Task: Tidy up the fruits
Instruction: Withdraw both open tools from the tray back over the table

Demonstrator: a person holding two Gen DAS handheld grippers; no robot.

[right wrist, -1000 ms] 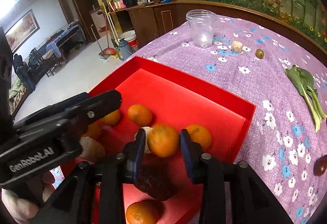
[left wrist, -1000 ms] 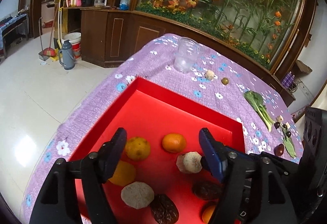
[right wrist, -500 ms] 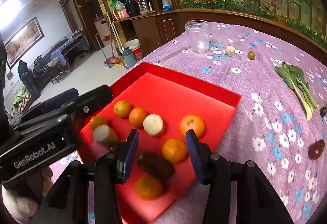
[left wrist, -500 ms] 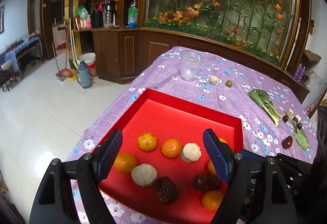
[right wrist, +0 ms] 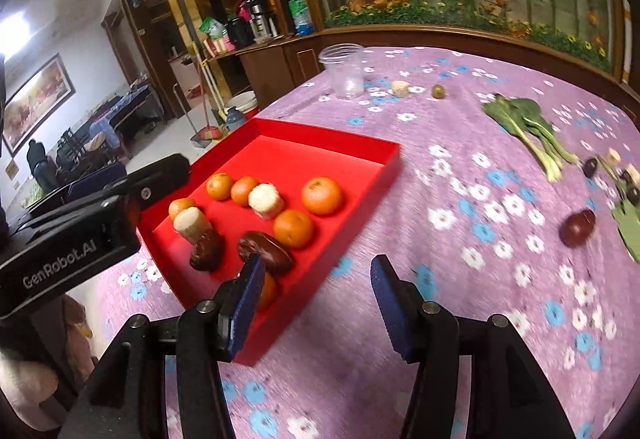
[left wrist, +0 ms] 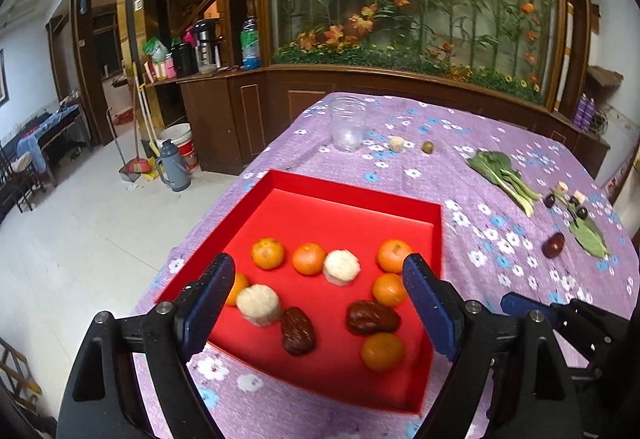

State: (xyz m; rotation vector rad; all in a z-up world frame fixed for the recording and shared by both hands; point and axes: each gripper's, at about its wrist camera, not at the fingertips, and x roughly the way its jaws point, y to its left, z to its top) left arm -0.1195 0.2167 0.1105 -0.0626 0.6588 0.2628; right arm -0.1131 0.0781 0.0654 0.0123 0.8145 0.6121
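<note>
Just let go of a tangerine into the red tray and drawn back, right gripper and left gripper both with jaws opened wider and empty, probably free now for the dark date on the counter.

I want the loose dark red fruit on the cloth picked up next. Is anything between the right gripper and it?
Nothing visible. The right gripper is empty, jaws apart and just opening, over bare tablecloth. The dark red fruit lies alone beyond it; the green leaf sits on its far side.
</note>
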